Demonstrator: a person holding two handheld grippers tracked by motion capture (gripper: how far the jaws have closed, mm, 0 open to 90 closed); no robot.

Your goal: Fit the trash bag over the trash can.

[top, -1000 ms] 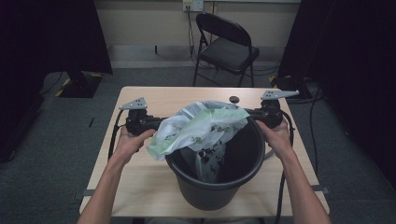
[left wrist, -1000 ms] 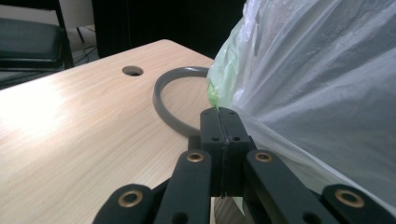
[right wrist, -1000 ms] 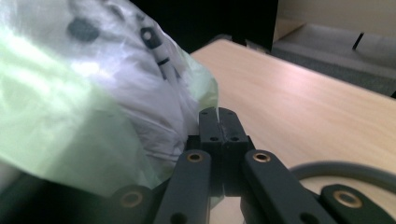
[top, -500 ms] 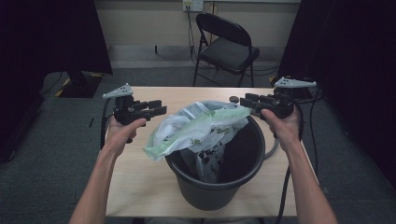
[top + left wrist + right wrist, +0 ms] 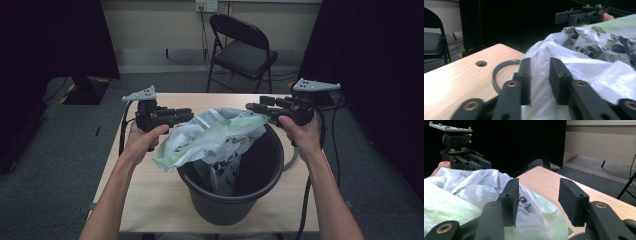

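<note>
A black bucket (image 5: 272, 167) stands on the wooden table (image 5: 145, 200). A white and pale green printed plastic bag (image 5: 215, 140) lies slack across its mouth and hangs partly inside. My left gripper (image 5: 189, 115) hovers just left of the bag, pointing right. Its jaws (image 5: 539, 62) are a little apart and have just been closing, with nothing pinched; the bag (image 5: 599, 67) lies behind and below them. My right gripper (image 5: 250, 106) hovers at the bag's far right corner, pointing left. Its jaws (image 5: 539, 182) are wide and have just been opening, above the bag (image 5: 461, 195).
The bucket's grey handle (image 5: 294, 159) lies down on the table at the right side. A round hole (image 5: 481, 63) is cut in the tabletop near the far edge. A black folding chair (image 5: 240, 50) stands behind the table, with dark curtains on both sides.
Both grippers held the bag stretched between them; they have let go, risen and drawn apart. The bag has sagged onto the bucket's rim.
</note>
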